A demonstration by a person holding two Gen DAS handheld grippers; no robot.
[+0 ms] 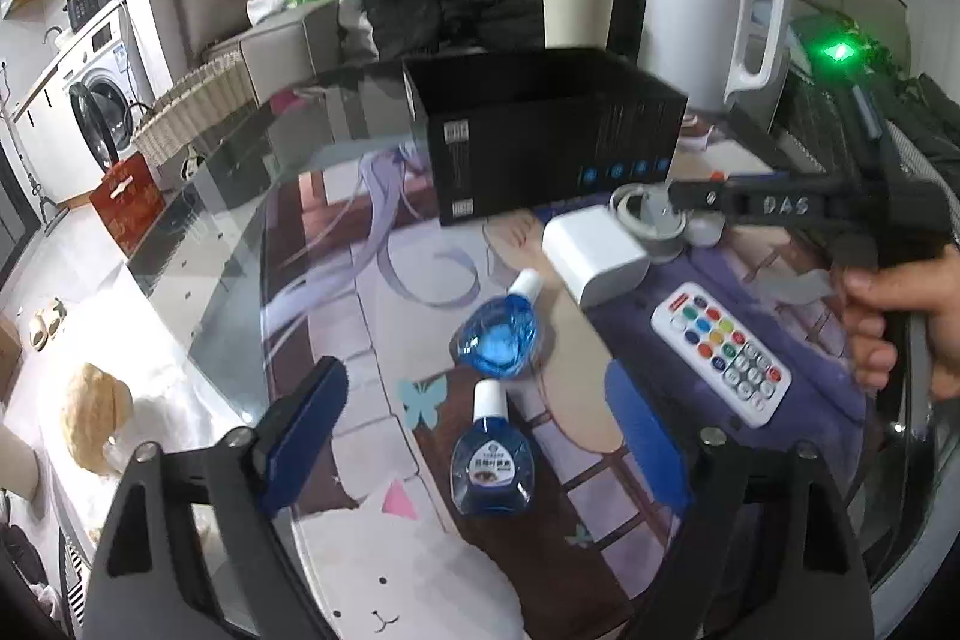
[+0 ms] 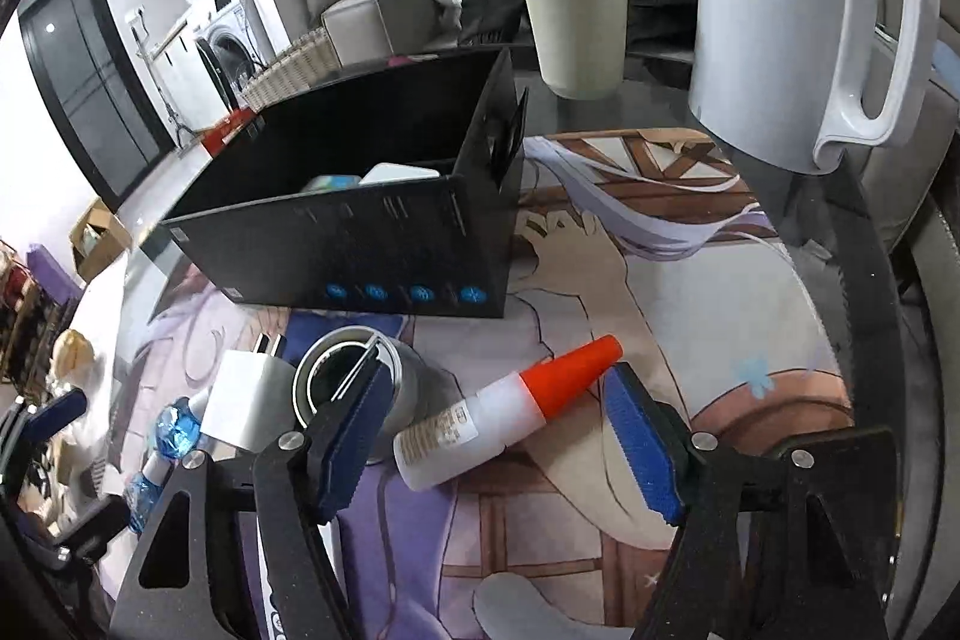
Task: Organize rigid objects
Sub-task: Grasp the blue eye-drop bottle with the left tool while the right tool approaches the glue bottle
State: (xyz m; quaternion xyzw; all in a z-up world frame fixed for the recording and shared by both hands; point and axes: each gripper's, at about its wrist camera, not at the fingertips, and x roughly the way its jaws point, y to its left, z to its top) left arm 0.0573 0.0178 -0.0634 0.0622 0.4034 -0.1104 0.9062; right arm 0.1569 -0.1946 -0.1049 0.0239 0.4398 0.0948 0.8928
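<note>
You are at the reach-and-pick stage: nothing is held yet, and both hands are lined up over loose items lying in front of the black organizer box (image 2: 360, 244), which is the landmark for everything here. Your left gripper (image 1: 480, 436) has its blue pads apart, with the nearer blue eye-drop bottle (image 1: 493, 460) lying flat between them and untouched; a second blue bottle (image 1: 498, 334) lies just beyond it, closer to the box. Your right gripper (image 2: 498, 436) also has its pads apart, bracketing the glue bottle with the orange cap (image 2: 504, 418), which lies on its side just in front of the box, cap pointing to the right; neither pad looks pressed on it. A white charger plug (image 1: 594, 256) and a small open metal tin (image 2: 348, 382) sit close to the box's front face, and a white remote with coloured buttons (image 1: 720, 352) lies further out from it. The box already holds a couple of pale items in a rear compartment. Next, I judge, you need to lower each gripper until the pads straddle the bottle body, close squarely across the narrow side, then lift and carry it over the box's front wall. Watch the tin beside your right gripper's left pad: it looks close enough to be nudged.
</note>
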